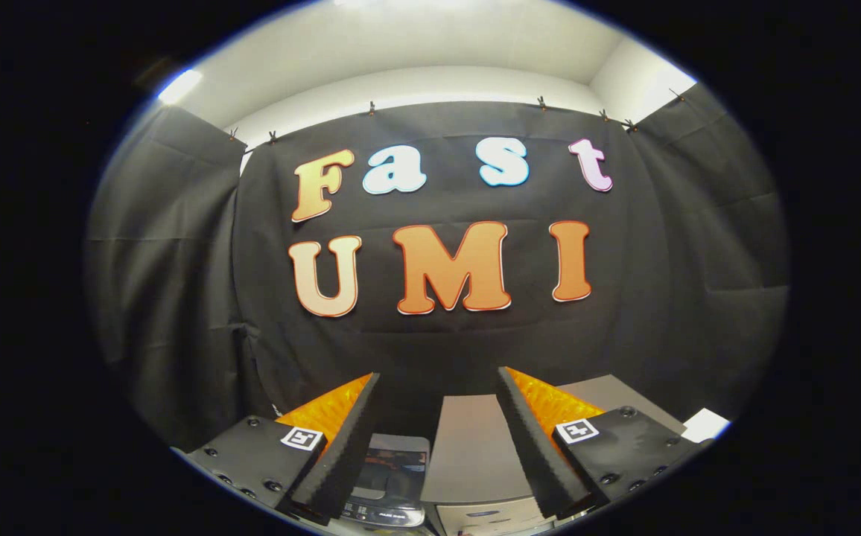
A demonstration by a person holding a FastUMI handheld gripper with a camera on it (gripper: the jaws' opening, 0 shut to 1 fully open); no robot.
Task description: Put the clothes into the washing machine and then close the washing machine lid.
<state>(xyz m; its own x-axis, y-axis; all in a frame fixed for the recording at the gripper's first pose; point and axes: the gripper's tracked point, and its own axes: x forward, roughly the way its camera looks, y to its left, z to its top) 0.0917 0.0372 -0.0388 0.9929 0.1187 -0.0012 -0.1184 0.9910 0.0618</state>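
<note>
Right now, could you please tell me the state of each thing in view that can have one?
Gripper: jaws open, nothing between them, raised and aimed at the booth's black cloth wall.
Washing machine: low between the fingers, partly hidden; cannot tell whether its lid is up or shut.
Grey panel: upright-looking slab just beyond the fingers, possibly the raised lid; uncertain.
Clothes: none identifiable here.

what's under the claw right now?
Below the open, empty claw sits the grey washing machine, lid apparently raised. Fingers cover its sides; drum interior and any clothes can't be seen.
</note>
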